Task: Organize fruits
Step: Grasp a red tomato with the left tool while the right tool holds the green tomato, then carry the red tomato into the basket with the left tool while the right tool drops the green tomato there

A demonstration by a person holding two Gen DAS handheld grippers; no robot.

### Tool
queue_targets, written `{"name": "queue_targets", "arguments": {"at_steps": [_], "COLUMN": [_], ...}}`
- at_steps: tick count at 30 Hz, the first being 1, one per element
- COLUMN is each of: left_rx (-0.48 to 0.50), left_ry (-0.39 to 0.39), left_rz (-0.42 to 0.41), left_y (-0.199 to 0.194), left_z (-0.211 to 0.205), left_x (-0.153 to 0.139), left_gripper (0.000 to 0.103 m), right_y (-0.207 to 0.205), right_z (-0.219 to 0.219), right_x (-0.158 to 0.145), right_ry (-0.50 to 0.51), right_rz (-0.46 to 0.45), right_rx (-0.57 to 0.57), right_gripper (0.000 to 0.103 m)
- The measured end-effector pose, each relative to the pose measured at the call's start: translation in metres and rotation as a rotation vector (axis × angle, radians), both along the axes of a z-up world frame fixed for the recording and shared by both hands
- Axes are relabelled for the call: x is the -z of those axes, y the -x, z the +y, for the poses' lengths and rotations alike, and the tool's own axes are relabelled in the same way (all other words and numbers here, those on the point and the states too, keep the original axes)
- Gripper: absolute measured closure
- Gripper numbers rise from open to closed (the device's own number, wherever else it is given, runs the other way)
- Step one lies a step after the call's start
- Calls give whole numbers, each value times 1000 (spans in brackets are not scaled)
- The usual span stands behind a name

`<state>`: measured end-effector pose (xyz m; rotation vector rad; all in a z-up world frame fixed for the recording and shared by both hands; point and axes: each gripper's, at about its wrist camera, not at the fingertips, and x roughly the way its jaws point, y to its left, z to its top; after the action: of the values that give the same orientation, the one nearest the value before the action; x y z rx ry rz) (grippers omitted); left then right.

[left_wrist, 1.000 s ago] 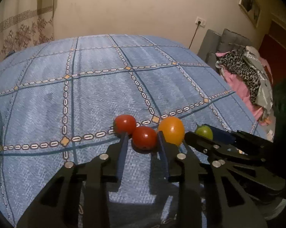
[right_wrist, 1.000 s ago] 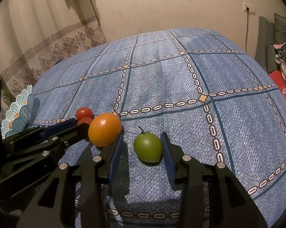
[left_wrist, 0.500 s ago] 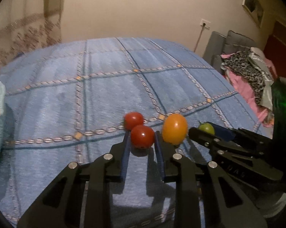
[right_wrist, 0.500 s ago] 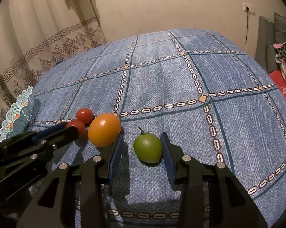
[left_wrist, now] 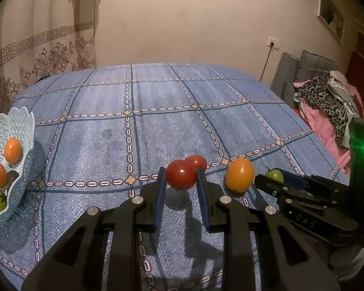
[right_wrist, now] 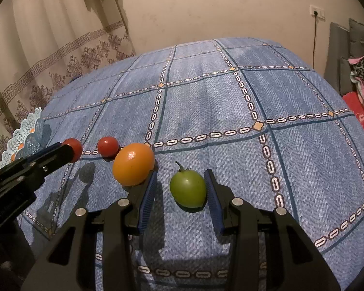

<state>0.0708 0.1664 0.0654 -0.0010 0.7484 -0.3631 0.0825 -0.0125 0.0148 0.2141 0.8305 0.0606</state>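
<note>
The left gripper (left_wrist: 180,177) is clamped on a round red tomato (left_wrist: 181,174), lifted above the blue checked tablecloth (left_wrist: 157,126). The right gripper (right_wrist: 180,184) stands apart around a green tomato (right_wrist: 188,188) resting on the cloth. An orange tomato (right_wrist: 133,164) lies at its ten o'clock; a pale blue lattice basket (left_wrist: 19,131) sits at nine o'clock.

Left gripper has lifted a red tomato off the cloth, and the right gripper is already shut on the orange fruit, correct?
Not quite. In the right wrist view the right gripper is open around the green tomato, not shut on the orange fruit, which lies outside its left finger. The left gripper does hold a red tomato above the cloth.
</note>
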Motion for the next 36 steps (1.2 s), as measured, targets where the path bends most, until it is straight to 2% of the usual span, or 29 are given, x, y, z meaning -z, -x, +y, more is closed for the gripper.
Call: {"name": "queue_targets", "arguments": {"at_steps": [9, 12, 17, 25, 36], "left_rx": [-35, -38, -68, -188, -365], "left_ry": [19, 27, 31, 50, 36], "left_rz": [-31, -44, -71, -105, -140], "left_y": [11, 15, 22, 24, 27], "left_z": [17, 21, 34, 85, 163], "left_x": [-9, -13, -21, -35, -46], "left_gripper": [78, 78, 78, 78, 78], "right_y": [9, 11, 16, 22, 11], "right_z": [3, 6, 7, 21, 76], "right_x": [0, -1, -4, -28, -49], "right_ry": [41, 76, 72, 20, -18], "right_rz": [3, 3, -2, -61, -85], "right_rx": [15, 34, 35, 10, -113], "right_gripper": [62, 73, 74, 74, 74]}}
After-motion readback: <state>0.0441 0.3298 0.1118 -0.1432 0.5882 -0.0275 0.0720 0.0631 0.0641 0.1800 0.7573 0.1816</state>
